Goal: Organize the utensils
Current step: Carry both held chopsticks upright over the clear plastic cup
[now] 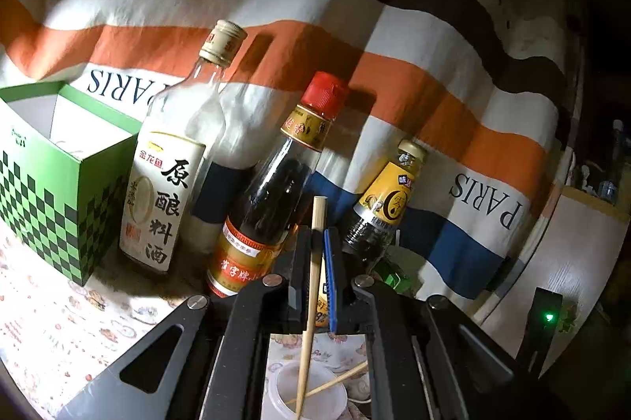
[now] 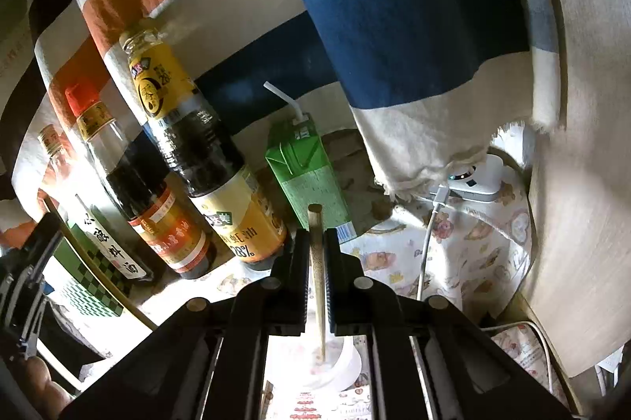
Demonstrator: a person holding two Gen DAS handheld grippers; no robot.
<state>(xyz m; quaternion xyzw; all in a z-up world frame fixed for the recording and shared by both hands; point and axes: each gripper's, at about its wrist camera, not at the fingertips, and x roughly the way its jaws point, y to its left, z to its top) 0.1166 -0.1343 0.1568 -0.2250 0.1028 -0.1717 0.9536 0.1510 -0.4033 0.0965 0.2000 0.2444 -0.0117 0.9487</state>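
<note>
My left wrist camera looks forward, close to the bottles (image 1: 252,183) and striped towel (image 1: 394,37). My right one faces them from further right; both share those bottles (image 2: 189,159).

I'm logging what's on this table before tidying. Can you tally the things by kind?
Bottles: 3 (cooking wine, red-capped vinegar, soy sauce)
Chopsticks: 3 (left gripper's, right gripper's, one across the cup)
Boxes: 1
Cartons: 1
Cups: 1
Total: 9
</note>
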